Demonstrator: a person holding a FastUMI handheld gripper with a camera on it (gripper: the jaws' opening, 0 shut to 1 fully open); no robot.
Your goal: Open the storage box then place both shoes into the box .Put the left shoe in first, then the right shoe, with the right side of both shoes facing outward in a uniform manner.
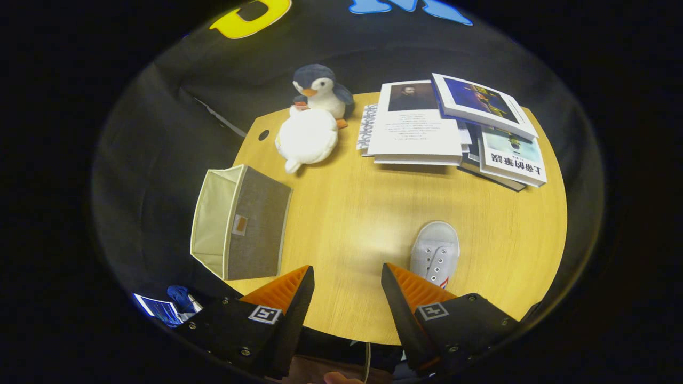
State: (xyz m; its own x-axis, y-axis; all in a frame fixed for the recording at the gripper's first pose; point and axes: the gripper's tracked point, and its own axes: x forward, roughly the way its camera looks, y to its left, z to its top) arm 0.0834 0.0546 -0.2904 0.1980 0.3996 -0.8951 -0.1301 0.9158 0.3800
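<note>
- Storage box [240, 224] sits at the table's [347, 224] near-left corner, unfolded, open mouth turned sideways off the edge.
- One white shoe [435, 252] just beyond my right finger, toe away.
- My gripper [347, 282] spread wide, holding nothing.
- Risk: can't tell left shoe from right here; picking wrong breaks the order. Nudging the box could push it off.
- Small tag on box, unreadable. Books [453, 128] and plush penguin [320, 90] farther back.

The wooden counter [363, 213] carries a grey fabric storage box [240, 224] tipped on its side at one edge, a white sneaker [435, 253], a plush penguin [320, 90] behind a white plush toy [307, 137], and a spread of overlapping books [453, 125].

The claw [347, 290] hangs over the near edge, fingers parted, touching nothing.
</note>
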